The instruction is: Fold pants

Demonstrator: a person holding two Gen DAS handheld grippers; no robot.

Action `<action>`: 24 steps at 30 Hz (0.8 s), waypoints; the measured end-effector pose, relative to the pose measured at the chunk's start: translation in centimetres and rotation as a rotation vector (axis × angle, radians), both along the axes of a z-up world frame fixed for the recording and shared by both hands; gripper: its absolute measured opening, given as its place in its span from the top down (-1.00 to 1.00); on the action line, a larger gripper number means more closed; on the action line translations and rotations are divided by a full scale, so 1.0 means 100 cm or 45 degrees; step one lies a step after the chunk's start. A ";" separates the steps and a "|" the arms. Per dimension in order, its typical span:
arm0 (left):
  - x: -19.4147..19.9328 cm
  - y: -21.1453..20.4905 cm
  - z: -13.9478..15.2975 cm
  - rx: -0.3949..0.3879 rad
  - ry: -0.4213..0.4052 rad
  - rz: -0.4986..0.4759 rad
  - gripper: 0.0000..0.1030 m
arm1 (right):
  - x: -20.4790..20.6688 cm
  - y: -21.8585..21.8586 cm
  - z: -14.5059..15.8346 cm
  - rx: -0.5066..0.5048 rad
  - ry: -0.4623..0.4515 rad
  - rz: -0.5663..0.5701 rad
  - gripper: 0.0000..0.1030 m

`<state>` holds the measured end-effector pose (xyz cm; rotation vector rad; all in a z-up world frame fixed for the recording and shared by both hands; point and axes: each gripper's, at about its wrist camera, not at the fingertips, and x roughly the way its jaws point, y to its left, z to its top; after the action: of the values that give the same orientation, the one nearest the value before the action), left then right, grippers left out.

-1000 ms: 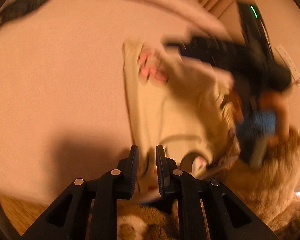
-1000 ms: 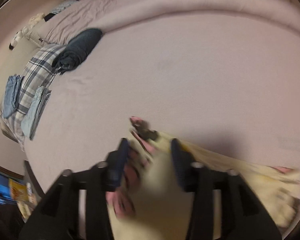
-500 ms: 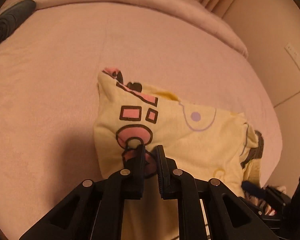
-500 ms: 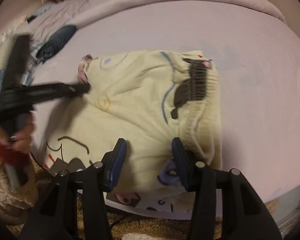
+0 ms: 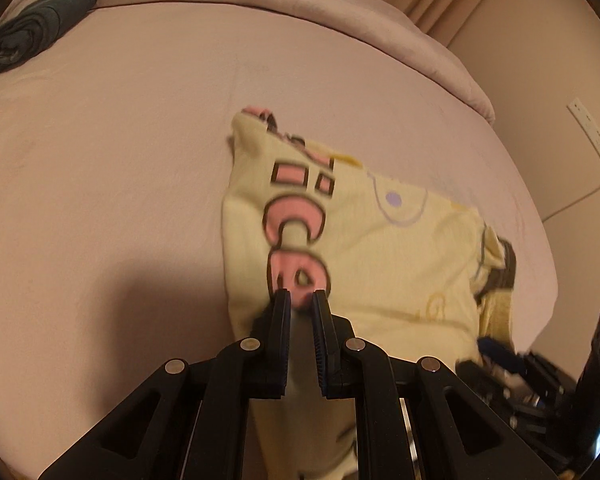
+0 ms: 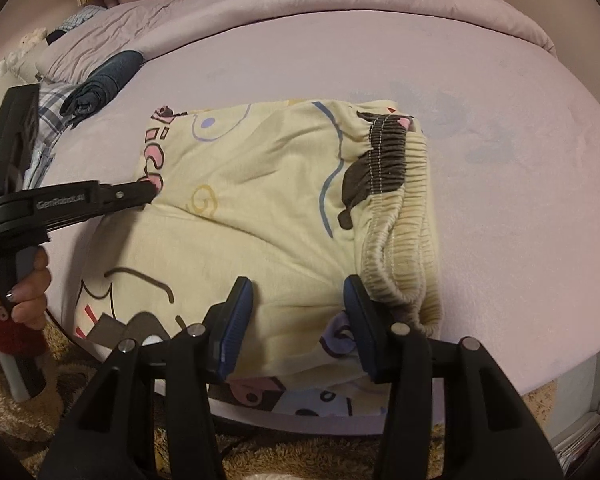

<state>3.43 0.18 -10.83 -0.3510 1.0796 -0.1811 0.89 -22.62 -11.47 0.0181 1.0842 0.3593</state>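
pinching soft yellow printed pants (image 5: 380,256) between ribbed fingers of left gripper (image 5: 300,300) | right gripper (image 6: 296,300) parted, ruched elastic waistband (image 6: 400,216) ahead

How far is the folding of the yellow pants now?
Partly done: the yellow pants lie doubled over on the bed, waistband on top. In hand: the left gripper pinches the fabric at the left edge; the right gripper hovers open over it. Left: the end hanging over the bed's edge.
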 end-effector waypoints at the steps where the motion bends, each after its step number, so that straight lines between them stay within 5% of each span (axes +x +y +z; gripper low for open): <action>1: -0.005 0.000 -0.001 0.009 -0.003 -0.008 0.73 | 0.000 0.000 0.001 -0.005 0.003 0.003 0.07; 6: -0.031 0.003 0.007 0.016 0.002 -0.071 0.66 | -0.014 -0.010 0.008 -0.023 0.009 0.017 0.02; 8: -0.034 0.007 0.019 0.033 -0.009 -0.069 0.28 | -0.019 -0.013 0.016 -0.028 -0.016 0.022 -0.06; 10: -0.033 0.013 0.031 0.069 -0.072 -0.033 -0.23 | -0.021 -0.018 0.026 -0.026 -0.058 0.001 -0.45; 12: -0.029 0.019 0.039 0.084 -0.145 -0.005 -0.28 | -0.018 -0.027 0.036 -0.033 -0.118 -0.044 -0.57; 14: -0.024 0.021 0.031 0.056 -0.111 -0.012 -0.28 | -0.011 -0.038 0.039 -0.020 -0.143 -0.082 -0.57; 19: -0.001 0.008 -0.007 -0.020 0.056 -0.059 -0.28 | 0.014 -0.052 0.011 0.029 -0.028 -0.134 -0.57; 21: -0.002 0.001 -0.007 0.016 0.010 -0.056 -0.28 | 0.022 -0.051 -0.006 0.040 0.040 -0.136 -0.58; 24: 0.002 0.000 -0.007 -0.006 0.034 -0.051 -0.28 | 0.025 -0.047 -0.012 0.093 -0.005 -0.127 -0.65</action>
<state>3.60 0.20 -11.50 -0.3370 1.1136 -0.2152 3.42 -27.36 -12.69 0.1361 1.0616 0.3091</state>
